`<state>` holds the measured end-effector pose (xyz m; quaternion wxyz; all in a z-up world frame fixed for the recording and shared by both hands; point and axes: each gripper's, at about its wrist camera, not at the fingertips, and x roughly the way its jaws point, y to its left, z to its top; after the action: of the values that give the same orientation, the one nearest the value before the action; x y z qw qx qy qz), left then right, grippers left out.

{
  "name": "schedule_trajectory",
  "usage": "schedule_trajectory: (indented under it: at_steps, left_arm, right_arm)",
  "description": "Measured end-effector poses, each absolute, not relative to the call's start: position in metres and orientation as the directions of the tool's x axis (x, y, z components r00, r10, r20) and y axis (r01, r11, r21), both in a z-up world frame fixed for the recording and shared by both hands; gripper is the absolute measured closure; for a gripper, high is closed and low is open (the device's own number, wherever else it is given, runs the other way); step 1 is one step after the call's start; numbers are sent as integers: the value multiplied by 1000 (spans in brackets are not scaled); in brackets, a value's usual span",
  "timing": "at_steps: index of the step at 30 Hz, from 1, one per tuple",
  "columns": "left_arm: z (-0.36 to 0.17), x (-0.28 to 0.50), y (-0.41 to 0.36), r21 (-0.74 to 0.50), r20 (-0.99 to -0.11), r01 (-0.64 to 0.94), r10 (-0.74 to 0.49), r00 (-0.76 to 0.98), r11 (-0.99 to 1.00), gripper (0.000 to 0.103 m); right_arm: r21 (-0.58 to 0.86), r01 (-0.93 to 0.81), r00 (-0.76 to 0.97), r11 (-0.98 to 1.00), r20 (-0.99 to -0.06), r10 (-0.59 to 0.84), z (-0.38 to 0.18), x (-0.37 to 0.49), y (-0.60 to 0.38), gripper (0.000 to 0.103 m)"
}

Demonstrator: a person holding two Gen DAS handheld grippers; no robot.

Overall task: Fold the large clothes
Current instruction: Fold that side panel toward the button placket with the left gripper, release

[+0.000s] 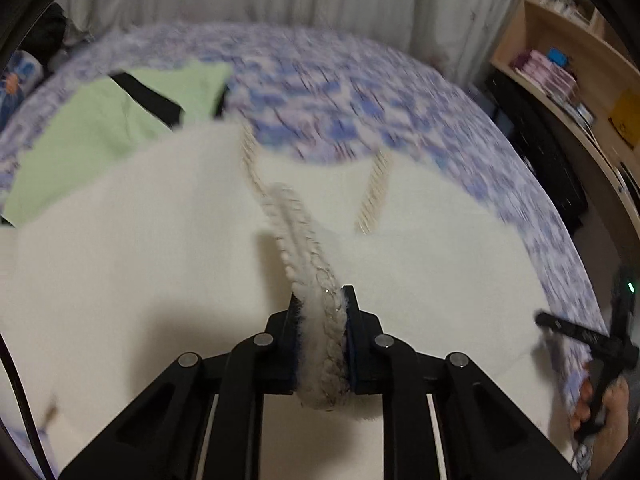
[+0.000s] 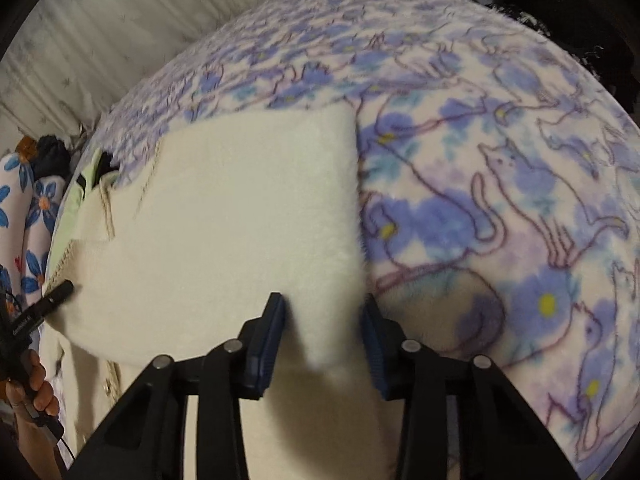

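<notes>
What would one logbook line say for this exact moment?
left claw: shut on braided trim | right claw: open, straddling cream garment edge | surface: floral blanket

The left gripper (image 1: 322, 304), a black two-finger tool with blue-lined pads, points steeply down with its jaws pinched tight on the braided trim of the cream fleece garment (image 1: 160, 260), which bulges out between the pads. The right gripper (image 2: 324, 312), of the same build, also tilts steeply down; its jaws stand apart with a fold of that fleece between them, the pads not clearly pressing it. In the right wrist view a bare hand (image 2: 36, 384) grips the left tool's handle at eight o'clock.
</notes>
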<state>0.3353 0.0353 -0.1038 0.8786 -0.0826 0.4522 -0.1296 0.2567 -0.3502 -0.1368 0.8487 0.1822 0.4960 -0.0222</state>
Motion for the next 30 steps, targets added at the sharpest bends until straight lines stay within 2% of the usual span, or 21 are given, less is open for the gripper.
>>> schedule_trajectory:
  at_steps: [2,6,8,9,10,11,12,17,18,19,20,21,22,26,30]
  left_arm:
    - [-110,342,43,-254,-777,116,-274,567,960,89]
    - [-153,349,46,-212,-856,99,-234,460,972,88]
    - [-151,345,48,-206,-851,117,-237,469,972,82]
    - [-150,345,52,-221,-854,117,-250,457,968,67]
    - [-149,347,54,-251,-853,121,-278,442,960,44]
    - [-147,350,58,-290,-843,124,-315,436,949,35]
    - [-146,351,59,-303,-834,120,-324,447,945,29]
    - [-147,382,53,-285,-837,86,-291,464,955,30]
    - [-149,385,48,-276,-839,89,-285,464,957,36]
    - [-150,388,43,-254,-842,93,-267,469,963,56]
    - [-152,393,39,-207,-853,87,-223,472,974,67]
    - [-154,397,35,-158,-860,80,-177,479,984,79]
    - [-154,399,35,-150,-856,82,-171,488,985,81]
    - [-160,404,45,-205,-844,78,-217,491,976,79]
    - [-150,396,55,-226,-848,44,-219,482,973,77]
  right_arm:
    - [291,221,518,931,-844,140,-140,256,-351,67]
    - [284,223,456,932,-876,157,-148,264,-350,65]
    - [302,210,450,930,-874,182,-139,267,-352,64]
    - [303,198,458,932,-869,185,-136,269,-352,59]
    - [294,173,476,940,-861,181,-130,273,-351,53]
    - [278,161,487,947,-857,168,-127,279,-350,51]
    - [268,161,492,950,-856,158,-125,284,-350,50]
    - [265,194,486,944,-862,142,-129,341,-351,50]
    - [237,212,483,948,-869,110,-132,351,-350,50]
    - [215,220,481,951,-872,86,-135,360,-351,50]
    - [190,223,489,956,-870,59,-138,370,-352,50]
    - [158,232,492,960,-870,25,-142,374,-354,58]
    - [130,254,475,958,-880,-6,-147,377,-360,73]
    - [209,275,489,938,-871,51,-156,373,-378,73]
    - [136,287,515,948,-857,-33,-136,357,-371,69]
